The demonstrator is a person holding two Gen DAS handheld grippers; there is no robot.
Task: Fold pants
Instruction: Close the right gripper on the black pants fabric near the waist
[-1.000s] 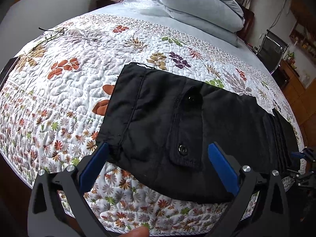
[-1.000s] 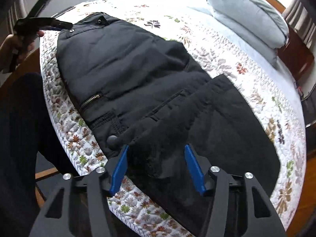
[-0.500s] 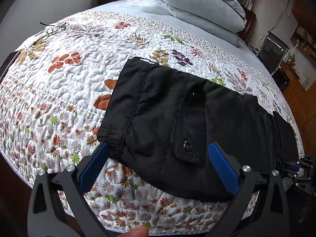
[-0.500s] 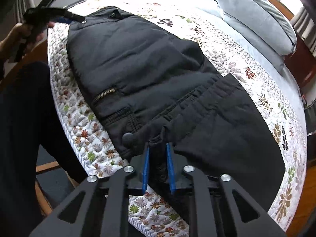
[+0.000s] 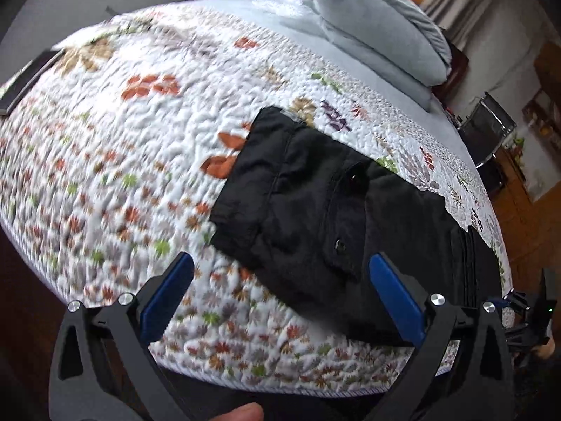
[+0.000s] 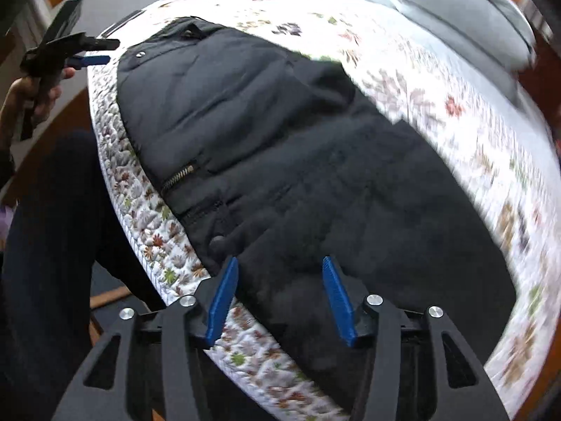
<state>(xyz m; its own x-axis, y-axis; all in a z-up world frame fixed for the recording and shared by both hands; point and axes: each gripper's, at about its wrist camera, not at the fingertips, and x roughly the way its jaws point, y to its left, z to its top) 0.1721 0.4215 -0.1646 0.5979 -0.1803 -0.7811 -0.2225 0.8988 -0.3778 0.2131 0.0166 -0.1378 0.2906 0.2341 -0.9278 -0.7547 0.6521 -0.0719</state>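
Note:
Black pants (image 5: 333, 217) lie folded on the floral quilt (image 5: 140, 161), near the bed's front edge. My left gripper (image 5: 280, 263) hovers open over their near left corner, and nothing is between its blue pads. In the right wrist view the pants (image 6: 280, 140) stretch away with a brass zip (image 6: 177, 179) and a snap button (image 6: 217, 240) on the near side. My right gripper (image 6: 279, 263) hangs just above the near hem with its jaws opening, and the pads are not pressing on the cloth. A hand (image 6: 31, 94) holds the left gripper (image 6: 91, 51) at the far end.
Grey pillows (image 5: 378, 35) are stacked at the head of the bed. A dark flat device (image 5: 24, 80) lies at the quilt's left edge. A chair (image 5: 487, 129) and wooden furniture stand to the right. The person's dark-clad leg (image 6: 52, 228) is beside the bed.
Half a second ago the right gripper was pinched shut on the fabric at the near hem; it has now let go and spread. The left gripper has drifted left, still open.

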